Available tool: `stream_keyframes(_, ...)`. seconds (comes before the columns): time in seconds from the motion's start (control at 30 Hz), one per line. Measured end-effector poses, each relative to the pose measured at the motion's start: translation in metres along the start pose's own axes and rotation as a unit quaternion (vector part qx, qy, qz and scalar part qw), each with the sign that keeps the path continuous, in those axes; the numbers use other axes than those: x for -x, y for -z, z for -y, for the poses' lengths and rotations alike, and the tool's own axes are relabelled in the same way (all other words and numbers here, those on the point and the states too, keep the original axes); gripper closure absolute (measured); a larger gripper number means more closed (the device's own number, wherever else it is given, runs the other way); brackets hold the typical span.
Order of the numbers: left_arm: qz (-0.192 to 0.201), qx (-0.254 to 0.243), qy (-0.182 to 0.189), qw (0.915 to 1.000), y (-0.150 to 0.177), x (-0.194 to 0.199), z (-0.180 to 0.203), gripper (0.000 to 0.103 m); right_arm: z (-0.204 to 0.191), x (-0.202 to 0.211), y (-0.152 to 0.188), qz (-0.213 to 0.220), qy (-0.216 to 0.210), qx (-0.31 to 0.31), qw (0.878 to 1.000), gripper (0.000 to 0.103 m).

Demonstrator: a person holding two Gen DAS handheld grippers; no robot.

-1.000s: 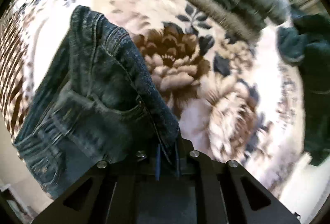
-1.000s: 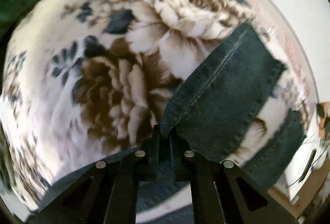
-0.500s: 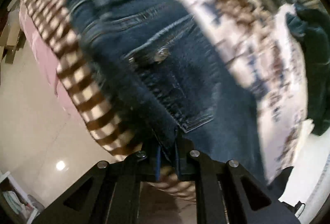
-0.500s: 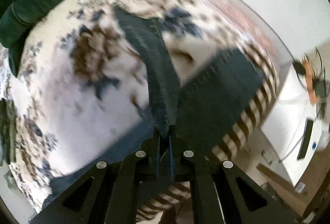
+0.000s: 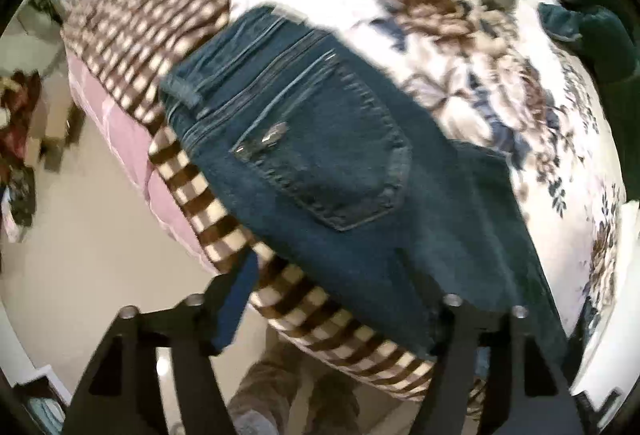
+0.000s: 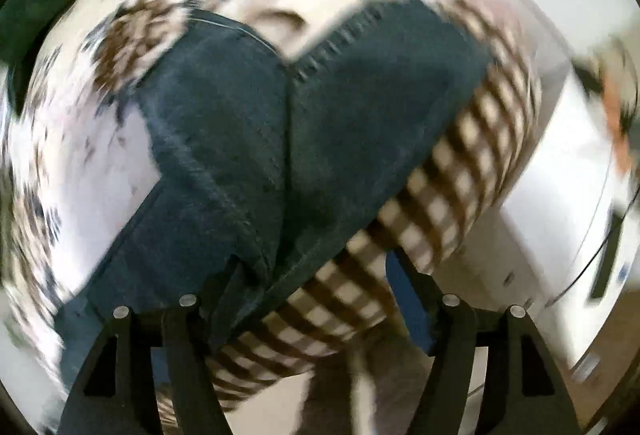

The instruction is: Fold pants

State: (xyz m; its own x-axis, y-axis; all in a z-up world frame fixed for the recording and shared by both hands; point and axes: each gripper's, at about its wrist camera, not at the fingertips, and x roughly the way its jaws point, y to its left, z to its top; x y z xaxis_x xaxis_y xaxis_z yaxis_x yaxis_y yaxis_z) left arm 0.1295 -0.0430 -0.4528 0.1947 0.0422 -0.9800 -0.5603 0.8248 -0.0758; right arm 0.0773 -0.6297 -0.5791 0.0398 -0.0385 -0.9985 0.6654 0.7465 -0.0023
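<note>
Both tools letting go of the jeans

The left tool (image 5: 340, 299) and right tool (image 6: 316, 299) are hanging spread and empty over the jeans (image 5: 320, 163), heavy stitched denim lying doubled along the bed's (image 5: 460, 47) checked near edge; next probably comes regripping for a crosswise fold.

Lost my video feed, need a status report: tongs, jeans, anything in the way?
Left tongs open. Right tongs open. Jeans lie flat on the floral blanket, near the bed's edge. Nothing lying on them.
</note>
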Motion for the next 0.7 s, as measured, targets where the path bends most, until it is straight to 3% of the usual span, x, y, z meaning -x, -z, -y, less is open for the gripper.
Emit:
stream_keyframes(0.07,0.012,-0.017,0.003,0.9998,0.003,0.003,0.019,0.035,-0.002,0.01,-0.01,0.025,0.039,0.02,0.999,0.032)
stream_keyframes(0.17,-0.007,-0.037,0.019,0.9991,0.011,-0.002,0.061,0.035,0.038,0.012,-0.025,0.01,0.02,-0.076,0.997,0.032)
stream_keyframes(0.23,-0.012,-0.05,0.029,0.9982,0.021,-0.004,0.087,0.035,0.075,0.01,-0.032,0.007,0.045,-0.129,0.991,0.038)
stream_keyframes(0.37,-0.031,-0.095,0.045,0.9939,0.04,-0.015,0.14,0.035,0.143,-0.005,-0.036,-0.031,-0.027,-0.206,0.978,0.038)
stream_keyframes(0.43,-0.037,-0.118,0.045,0.9913,0.051,-0.021,0.166,0.035,0.15,0.004,-0.044,-0.016,-0.058,-0.205,0.977,0.038)
stream_keyframes(0.53,-0.03,-0.165,0.03,0.9854,0.066,-0.028,0.2,0.035,0.114,0.027,-0.057,0.02,-0.088,-0.129,0.987,0.037)
stream_keyframes(0.63,-0.036,-0.227,0.018,0.973,0.079,-0.044,0.236,0.035,0.046,0.033,-0.072,0.029,-0.086,-0.033,0.995,0.037)
stream_keyframes(0.7,-0.062,-0.27,0.019,0.9608,0.092,-0.064,0.258,0.035,-0.007,0.026,-0.083,0.031,-0.067,0.044,0.996,0.035)
